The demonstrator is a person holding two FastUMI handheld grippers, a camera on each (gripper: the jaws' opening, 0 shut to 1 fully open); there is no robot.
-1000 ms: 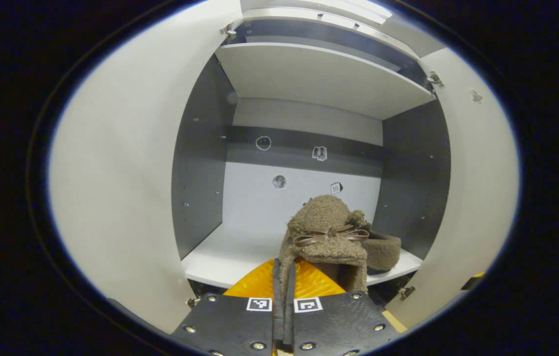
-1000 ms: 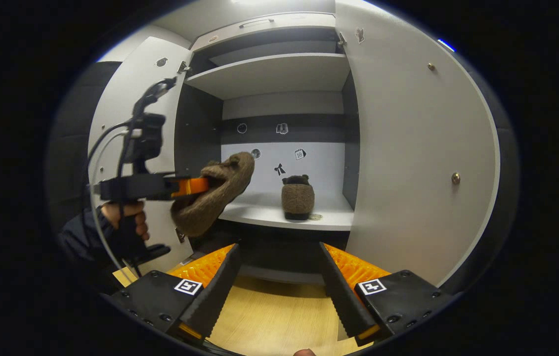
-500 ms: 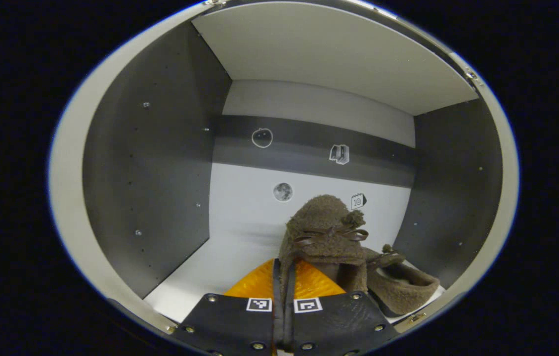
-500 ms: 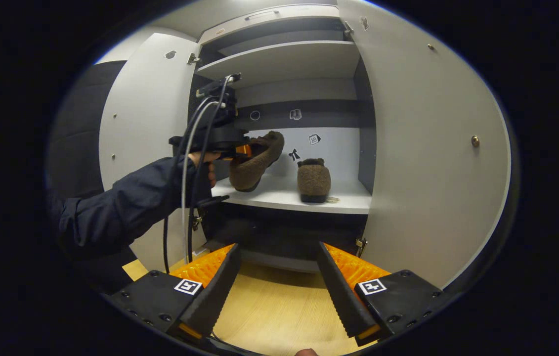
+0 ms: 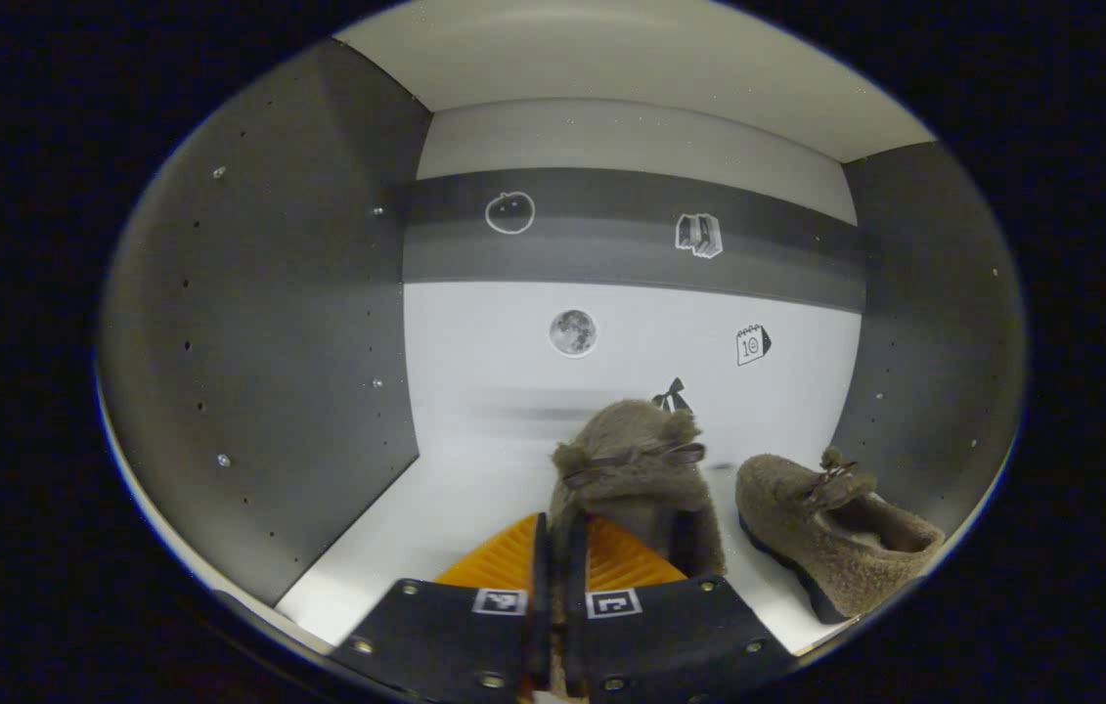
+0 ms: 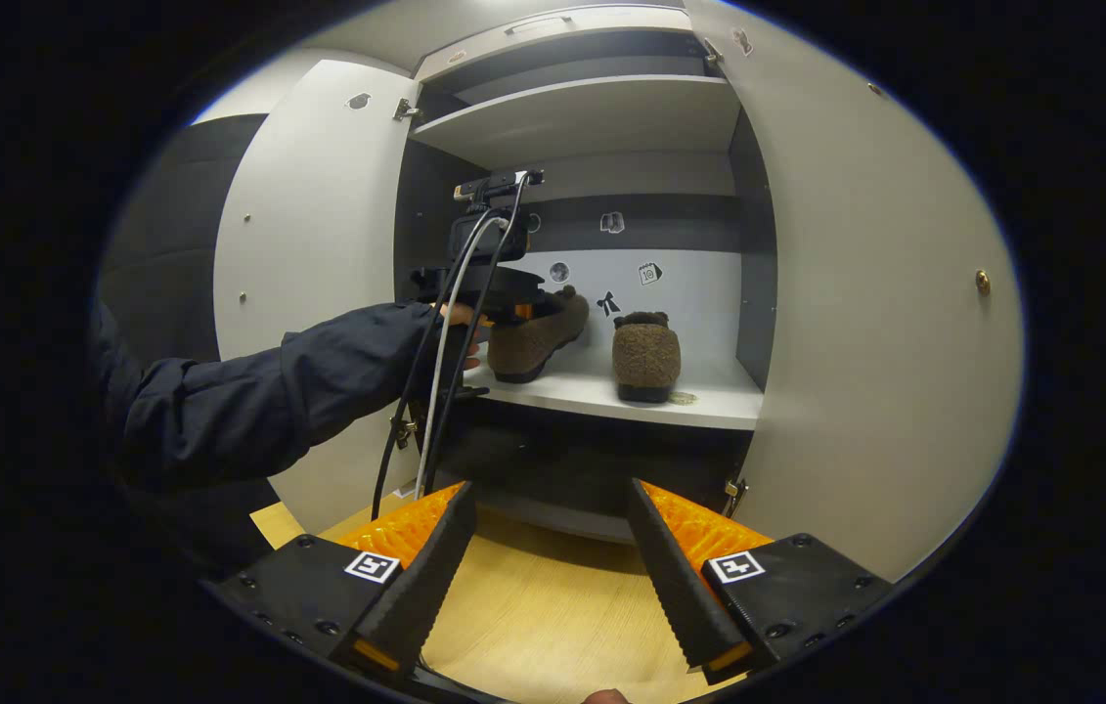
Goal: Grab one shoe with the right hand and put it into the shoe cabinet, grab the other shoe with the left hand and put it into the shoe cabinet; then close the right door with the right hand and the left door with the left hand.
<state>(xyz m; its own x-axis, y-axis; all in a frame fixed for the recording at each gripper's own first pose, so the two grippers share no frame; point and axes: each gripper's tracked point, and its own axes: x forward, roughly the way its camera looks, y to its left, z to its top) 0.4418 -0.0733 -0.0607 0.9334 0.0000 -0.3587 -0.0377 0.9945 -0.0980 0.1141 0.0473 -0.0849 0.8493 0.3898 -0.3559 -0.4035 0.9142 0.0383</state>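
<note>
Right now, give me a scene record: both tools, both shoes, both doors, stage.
left tool: shut on held shoe, inside the cabinet above the shelf
right tool: open, holding nothing, outside the cabinet over the wooden floor
placed shoe: resting on the shelf, to the right of the held one
left door: open
right door: open
stage: second shoe at the shelf, not yet released; doors not yet closed

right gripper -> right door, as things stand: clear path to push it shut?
Probably yes. The right gripper is open and holds nothing, and the right door stands open just to its right, nothing between them. The left gripper, sleeve and both shoes are off to the left.
</note>
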